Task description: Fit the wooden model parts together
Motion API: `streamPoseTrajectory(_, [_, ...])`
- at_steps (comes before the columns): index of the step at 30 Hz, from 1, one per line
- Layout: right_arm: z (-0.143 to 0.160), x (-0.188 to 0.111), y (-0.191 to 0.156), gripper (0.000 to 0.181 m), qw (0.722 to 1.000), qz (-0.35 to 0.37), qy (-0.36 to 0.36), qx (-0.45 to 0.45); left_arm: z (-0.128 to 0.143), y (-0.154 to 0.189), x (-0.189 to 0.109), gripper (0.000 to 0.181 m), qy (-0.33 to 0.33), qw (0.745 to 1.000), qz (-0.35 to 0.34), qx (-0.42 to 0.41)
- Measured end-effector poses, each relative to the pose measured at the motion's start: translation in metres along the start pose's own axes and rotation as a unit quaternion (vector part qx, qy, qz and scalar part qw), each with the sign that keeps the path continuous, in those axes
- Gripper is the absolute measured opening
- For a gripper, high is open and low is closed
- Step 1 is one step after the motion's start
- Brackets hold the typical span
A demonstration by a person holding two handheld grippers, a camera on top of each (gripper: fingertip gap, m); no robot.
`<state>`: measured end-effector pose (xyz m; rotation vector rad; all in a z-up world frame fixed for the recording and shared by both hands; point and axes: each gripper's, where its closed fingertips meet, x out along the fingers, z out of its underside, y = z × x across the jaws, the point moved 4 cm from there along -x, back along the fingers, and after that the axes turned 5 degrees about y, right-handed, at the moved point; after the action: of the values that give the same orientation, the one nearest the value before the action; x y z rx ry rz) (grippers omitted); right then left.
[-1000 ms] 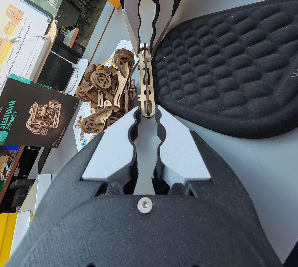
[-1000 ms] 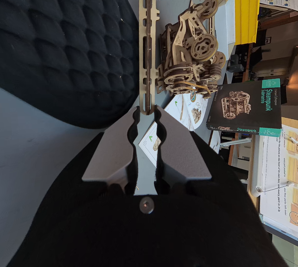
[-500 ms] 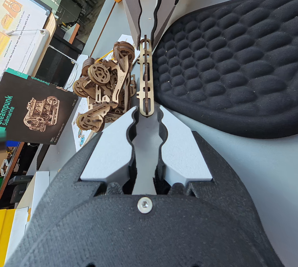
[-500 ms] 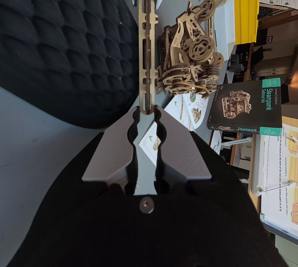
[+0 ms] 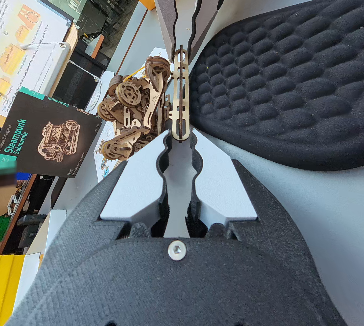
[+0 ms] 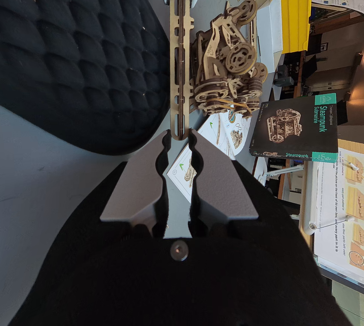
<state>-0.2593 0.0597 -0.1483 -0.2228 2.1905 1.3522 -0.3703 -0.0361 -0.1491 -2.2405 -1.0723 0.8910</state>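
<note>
A long slotted wooden slat (image 5: 175, 90), with a thin dark strip set edge-on along its middle, is held in the air by both grippers, one at each end. My left gripper (image 5: 180, 132) is closed on the near end in the left wrist view; the right gripper (image 5: 181, 51) pinches the far end. In the right wrist view my right gripper (image 6: 179, 131) is shut on the slat (image 6: 173, 60), and the left gripper (image 6: 179, 1) holds its far end. The partly built wooden model (image 5: 137, 110) stands on the table beside the slat, also seen in the right wrist view (image 6: 226, 64).
A black quilted cushion (image 5: 275, 80) lies on the grey table (image 5: 295, 218) on the slat's other side. Instruction sheets (image 6: 222, 133) lie under the model. The black kit box (image 6: 291, 125), a white box (image 6: 269, 31) and a yellow bin (image 6: 289, 1) stand beyond it. The tips of one gripper are about 11 cm away from the tips of the other.
Both grippers have shifted a little with the slat still between them; its tilt has changed slightly. The model sits a bit nearer the slat in both views.
</note>
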Motion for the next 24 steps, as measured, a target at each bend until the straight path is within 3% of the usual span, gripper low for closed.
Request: streamPoseTrajectory(24, [0.000, -0.012, -0.006, 0.015, 1.000, -0.006, -0.028, -0.001, -0.011, 0.002, 0.004, 0.015, 0.011, 1.000, 0.016, 0.004])
